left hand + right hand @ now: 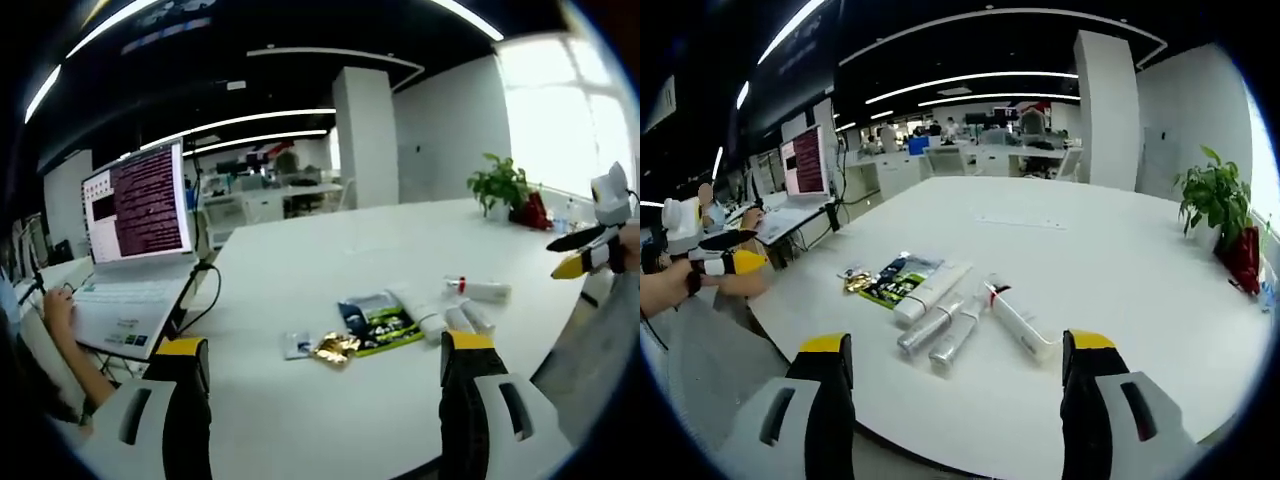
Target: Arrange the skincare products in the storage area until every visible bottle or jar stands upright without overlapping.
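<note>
Several skincare items lie flat on the white table (1070,260). In the right gripper view, a white tube (930,289), two silver tubes (945,330) and a white tube with a red cap (1018,320) lie side by side, beside green sachets (895,280) and a gold sachet (856,283). The left gripper view has the same tubes (440,318), the red-capped tube (480,291) and the sachets (378,322). My left gripper (325,355) is open, well short of them. My right gripper (958,355) is open too, just short of the silver tubes. The left gripper (725,262) also appears at the right gripper view's left edge, the right gripper (590,250) at the left gripper view's right edge.
An open laptop (140,240) with a cable stands at the table's left end, a person's hand (58,310) on it. A potted plant (500,185) and a red object (533,212) stand at the far edge. Desks and a pillar (365,135) fill the room behind.
</note>
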Demonstrator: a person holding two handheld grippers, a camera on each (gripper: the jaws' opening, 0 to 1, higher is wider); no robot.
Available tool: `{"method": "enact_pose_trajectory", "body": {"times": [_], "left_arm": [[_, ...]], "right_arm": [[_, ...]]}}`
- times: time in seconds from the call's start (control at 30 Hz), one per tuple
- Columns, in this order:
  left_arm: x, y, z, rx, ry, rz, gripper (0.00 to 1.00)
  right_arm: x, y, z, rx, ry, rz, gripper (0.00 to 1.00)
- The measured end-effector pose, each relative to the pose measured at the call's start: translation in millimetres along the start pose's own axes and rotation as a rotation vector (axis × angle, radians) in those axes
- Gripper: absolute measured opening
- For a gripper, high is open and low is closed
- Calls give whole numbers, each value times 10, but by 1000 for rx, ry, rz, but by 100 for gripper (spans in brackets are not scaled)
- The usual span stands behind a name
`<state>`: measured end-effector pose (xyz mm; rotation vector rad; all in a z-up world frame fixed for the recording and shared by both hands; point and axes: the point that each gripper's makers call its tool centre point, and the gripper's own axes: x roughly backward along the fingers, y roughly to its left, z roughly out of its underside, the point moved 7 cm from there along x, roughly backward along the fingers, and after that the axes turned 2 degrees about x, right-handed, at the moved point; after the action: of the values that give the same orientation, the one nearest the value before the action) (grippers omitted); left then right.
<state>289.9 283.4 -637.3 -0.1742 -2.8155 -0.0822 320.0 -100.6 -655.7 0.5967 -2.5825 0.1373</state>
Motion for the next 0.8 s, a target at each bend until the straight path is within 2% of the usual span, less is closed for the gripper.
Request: {"method": "enact_pose_trajectory", "body": {"times": [0.27, 0.57, 0.8], "left_arm": [[-1, 23, 9, 10, 2, -7, 89], [-3, 26, 16, 6, 9, -15, 87], [-18, -11, 45, -13, 35, 10, 87]], "right_arm": [[-137, -71, 3, 57, 53, -24, 83], [-352, -374, 34, 143, 125, -32, 79], [-647, -593, 67, 183, 191, -59, 76]]}}
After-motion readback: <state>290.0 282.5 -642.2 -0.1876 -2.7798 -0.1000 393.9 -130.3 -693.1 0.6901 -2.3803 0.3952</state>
